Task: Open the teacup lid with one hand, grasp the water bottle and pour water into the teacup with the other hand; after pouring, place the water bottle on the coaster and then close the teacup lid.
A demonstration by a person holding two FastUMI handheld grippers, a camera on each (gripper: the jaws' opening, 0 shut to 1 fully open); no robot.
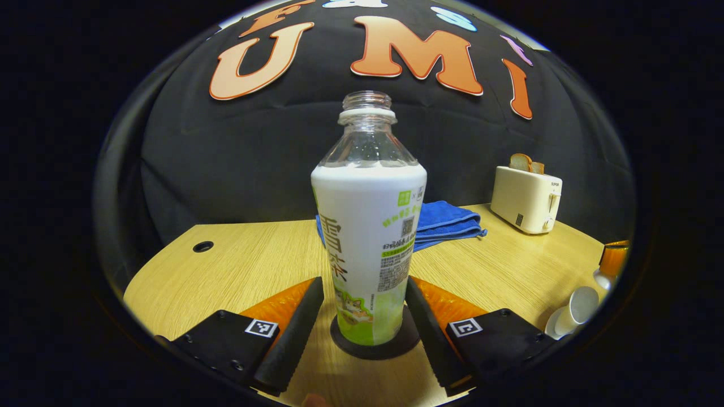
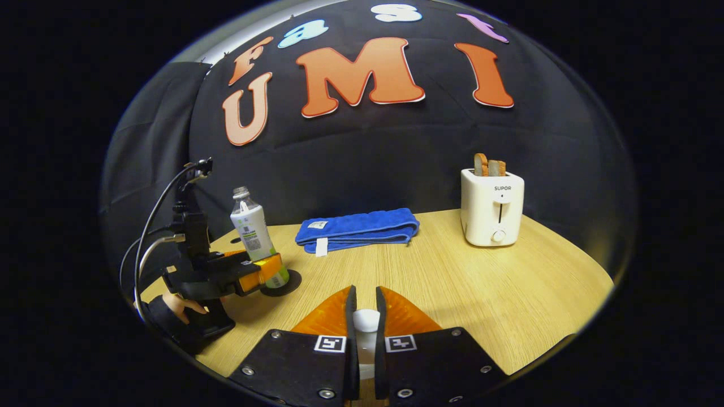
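The water bottle (image 1: 367, 226), uncapped and with a white and green label, stands upright on the dark round coaster (image 1: 376, 347). My left gripper (image 1: 363, 282) is open, a finger on each side of the bottle's lower part, with a narrow gap on the left. From the right gripper view the bottle (image 2: 251, 226) and left gripper (image 2: 270, 270) stand at the table's left. My right gripper (image 2: 366, 291) is shut on the white knob of the teacup lid (image 2: 366, 321). The white teacup (image 1: 582, 304) shows at the far right edge of the left gripper view.
A folded blue towel (image 2: 359, 229) lies at the back of the wooden table (image 2: 481, 294). A cream toaster (image 2: 492, 215) with bread in it stands at the back right. A hand (image 2: 184, 305) holds the left gripper, with cables rising behind. A cable hole (image 1: 202, 246) sits far left.
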